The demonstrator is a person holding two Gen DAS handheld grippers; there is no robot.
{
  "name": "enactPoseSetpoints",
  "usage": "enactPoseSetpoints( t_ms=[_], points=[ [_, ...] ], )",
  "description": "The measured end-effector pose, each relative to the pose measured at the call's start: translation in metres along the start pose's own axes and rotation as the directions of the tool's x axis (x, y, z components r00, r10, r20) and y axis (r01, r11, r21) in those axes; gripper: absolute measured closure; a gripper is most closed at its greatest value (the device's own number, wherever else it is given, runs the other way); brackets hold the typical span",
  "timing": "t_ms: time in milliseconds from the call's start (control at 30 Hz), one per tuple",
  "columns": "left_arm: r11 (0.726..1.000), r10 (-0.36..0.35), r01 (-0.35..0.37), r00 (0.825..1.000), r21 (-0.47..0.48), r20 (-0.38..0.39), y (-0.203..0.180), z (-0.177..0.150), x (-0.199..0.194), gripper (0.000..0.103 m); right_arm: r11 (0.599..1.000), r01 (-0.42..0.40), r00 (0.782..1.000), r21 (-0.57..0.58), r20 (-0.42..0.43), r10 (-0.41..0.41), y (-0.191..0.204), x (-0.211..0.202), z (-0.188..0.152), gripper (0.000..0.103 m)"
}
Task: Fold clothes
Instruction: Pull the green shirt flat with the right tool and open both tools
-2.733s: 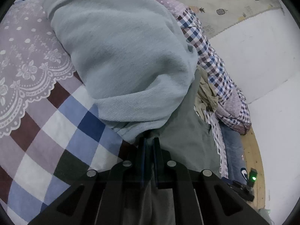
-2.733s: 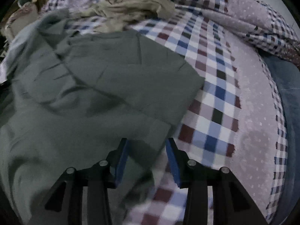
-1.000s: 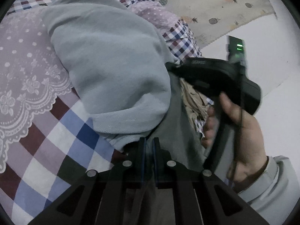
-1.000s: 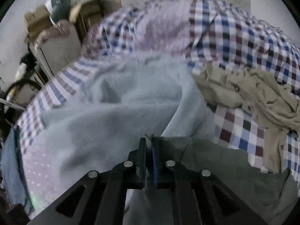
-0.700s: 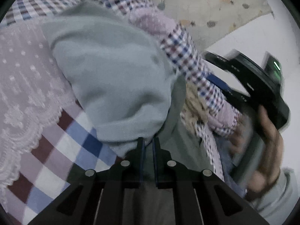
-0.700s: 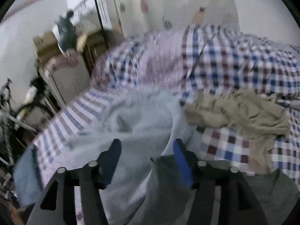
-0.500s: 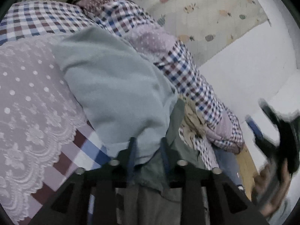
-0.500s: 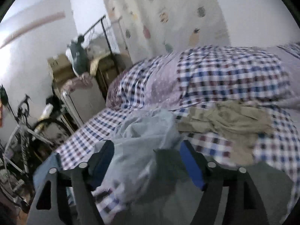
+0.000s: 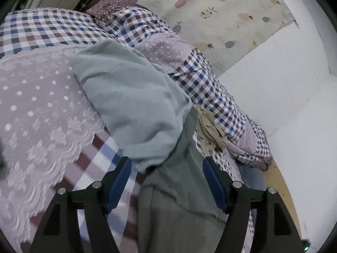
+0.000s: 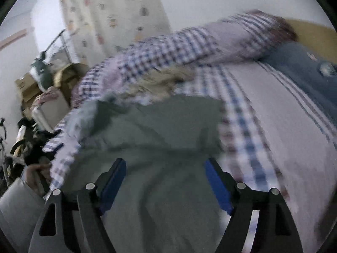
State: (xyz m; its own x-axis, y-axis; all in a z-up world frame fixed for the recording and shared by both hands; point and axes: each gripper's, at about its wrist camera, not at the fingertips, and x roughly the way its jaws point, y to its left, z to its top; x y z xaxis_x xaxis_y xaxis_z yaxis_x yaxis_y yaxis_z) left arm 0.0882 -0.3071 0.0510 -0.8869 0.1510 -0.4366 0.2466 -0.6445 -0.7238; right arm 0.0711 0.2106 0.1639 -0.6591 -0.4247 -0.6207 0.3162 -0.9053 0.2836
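Note:
A dark green garment [image 9: 179, 200] lies on the checked bed cover, partly under a pale blue-grey sweater [image 9: 134, 101]. My left gripper [image 9: 167, 181] stands open above the green cloth's edge, holding nothing. In the blurred right wrist view the same green garment [image 10: 168, 147] spreads flat below my right gripper [image 10: 166, 181], which is open and holds nothing. A crumpled tan garment [image 9: 210, 130] lies beyond the green one; it shows as a blurred tan garment [image 10: 155, 84] in the right wrist view.
The bed cover [image 9: 42, 113] has lace, dotted and checked patches. A rolled checked quilt [image 9: 202, 78] runs along the white wall [image 9: 284, 84]. A blue denim piece [image 10: 305, 73] lies at the bed's right. A person's hand [image 10: 35, 172] and clutter sit at the left.
Both grippers were shut on the clothes a second ago and have opened and let go. Both have pulled back; the right one has swung right over the flat green garment.

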Motion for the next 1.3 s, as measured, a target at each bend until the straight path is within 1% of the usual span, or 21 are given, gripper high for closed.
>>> enactPoseSetpoints(
  t_ms=[67, 133, 200, 233, 333, 433, 467, 500, 533, 567, 600, 667, 733, 767, 800, 867, 933, 1000, 1100, 1167, 1300],
  points=[
    [1.0, 0.001, -0.001, 1.0, 0.02, -0.007, -0.004, -0.008, -0.013, 0.027, 0.999, 0.015, 1.0, 0.053, -0.026, -0.014, -0.023, -0.013, -0.03, 0.022],
    [0.997, 0.004, -0.003, 1.0, 0.074, -0.005, -0.01, -0.02, -0.03, 0.027, 0.995, 0.022, 0.998, 0.101, -0.055, -0.017, -0.039, -0.019, -0.057, 0.022],
    [0.991, 0.007, -0.007, 1.0, 0.132, -0.001, -0.017, -0.034, -0.048, 0.027, 0.993, 0.018, 0.996, 0.12, -0.094, -0.007, -0.048, -0.023, -0.08, 0.022],
    [0.989, 0.008, -0.008, 1.0, 0.147, 0.0, -0.019, -0.041, -0.056, 0.026, 0.993, 0.021, 0.993, 0.114, -0.115, -0.008, -0.049, -0.025, -0.09, 0.022],
    [0.988, 0.016, -0.014, 1.0, 0.157, -0.011, -0.017, -0.067, -0.079, 0.026, 0.999, 0.035, 0.98, 0.022, -0.197, -0.03, -0.045, -0.027, -0.114, 0.022],
    [0.99, 0.031, -0.024, 0.998, 0.139, -0.049, -0.011, -0.097, -0.098, 0.026, 1.0, 0.008, 0.972, 0.012, -0.235, -0.005, -0.044, -0.034, -0.134, 0.023],
    [0.99, 0.035, -0.027, 0.998, 0.136, -0.058, -0.012, -0.104, -0.103, 0.026, 1.0, 0.001, 0.969, 0.006, -0.246, 0.001, -0.043, -0.036, -0.14, 0.027],
    [0.99, 0.037, -0.028, 0.997, 0.135, -0.064, -0.013, -0.111, -0.109, 0.026, 1.0, -0.006, 0.968, -0.003, -0.252, 0.005, -0.04, -0.037, -0.144, 0.035],
    [0.99, 0.039, -0.029, 0.997, 0.135, -0.07, -0.015, -0.118, -0.116, 0.026, 1.0, -0.019, 0.966, -0.016, -0.259, 0.014, -0.038, -0.039, -0.148, 0.04],
    [0.99, 0.038, -0.028, 0.997, 0.138, -0.07, -0.017, -0.123, -0.122, 0.026, 0.999, -0.03, 0.963, -0.03, -0.268, 0.021, -0.036, -0.041, -0.152, 0.049],
    [0.99, 0.033, -0.023, 0.997, 0.14, -0.071, -0.019, -0.128, -0.127, 0.026, 0.999, -0.031, 0.961, -0.037, -0.276, 0.019, -0.036, -0.042, -0.156, 0.054],
    [0.99, 0.021, -0.01, 0.997, 0.142, -0.078, -0.023, -0.139, -0.137, 0.026, 0.998, -0.033, 0.957, -0.051, -0.291, 0.017, -0.035, -0.043, -0.162, 0.057],
    [0.99, 0.015, -0.001, 0.995, 0.142, -0.096, -0.028, -0.15, -0.143, 0.026, 0.997, -0.024, 0.953, -0.068, -0.303, 0.003, -0.035, -0.042, -0.168, 0.065],
    [0.988, 0.013, 0.004, 0.994, 0.152, -0.109, -0.032, -0.156, -0.144, 0.026, 0.997, -0.017, 0.951, -0.077, -0.308, -0.008, -0.034, -0.043, -0.171, 0.071],
    [0.986, 0.012, 0.008, 0.993, 0.167, -0.12, -0.036, -0.161, -0.145, 0.026, 0.996, -0.008, 0.95, -0.087, -0.313, -0.019, -0.034, -0.043, -0.174, 0.075],
    [0.978, 0.017, 0.013, 0.989, 0.207, -0.146, -0.046, -0.174, -0.145, 0.026, 0.994, 0.016, 0.948, -0.107, -0.314, -0.049, -0.035, -0.044, -0.177, 0.088],
    [0.969, 0.031, 0.016, 0.983, 0.247, -0.183, -0.054, -0.187, -0.14, 0.026, 0.988, 0.048, 0.951, -0.146, -0.296, -0.09, -0.031, -0.048, -0.178, 0.091],
    [0.957, 0.058, 0.007, 0.975, 0.289, -0.214, -0.061, -0.198, -0.135, 0.026, 0.977, 0.084, 0.955, -0.195, -0.264, -0.134, -0.023, -0.052, -0.177, 0.098],
    [0.936, 0.098, -0.004, 0.964, 0.353, -0.248, -0.069, -0.211, -0.127, 0.026, 0.954, 0.139, 0.958, -0.266, -0.209, -0.198, -0.012, -0.059, -0.177, 0.101],
    [0.93, 0.11, -0.008, 0.96, 0.368, -0.257, -0.072, -0.215, -0.124, 0.026, 0.939, 0.174, 0.957, -0.297, -0.174, -0.232, -0.009, -0.066, -0.177, 0.101],
    [0.924, 0.128, -0.016, 0.954, 0.381, -0.269, -0.075, -0.22, -0.117, 0.026, 0.911, 0.238, 0.946, -0.336, -0.131, -0.295, -0.004, -0.077, -0.179, 0.102]
  ],
)
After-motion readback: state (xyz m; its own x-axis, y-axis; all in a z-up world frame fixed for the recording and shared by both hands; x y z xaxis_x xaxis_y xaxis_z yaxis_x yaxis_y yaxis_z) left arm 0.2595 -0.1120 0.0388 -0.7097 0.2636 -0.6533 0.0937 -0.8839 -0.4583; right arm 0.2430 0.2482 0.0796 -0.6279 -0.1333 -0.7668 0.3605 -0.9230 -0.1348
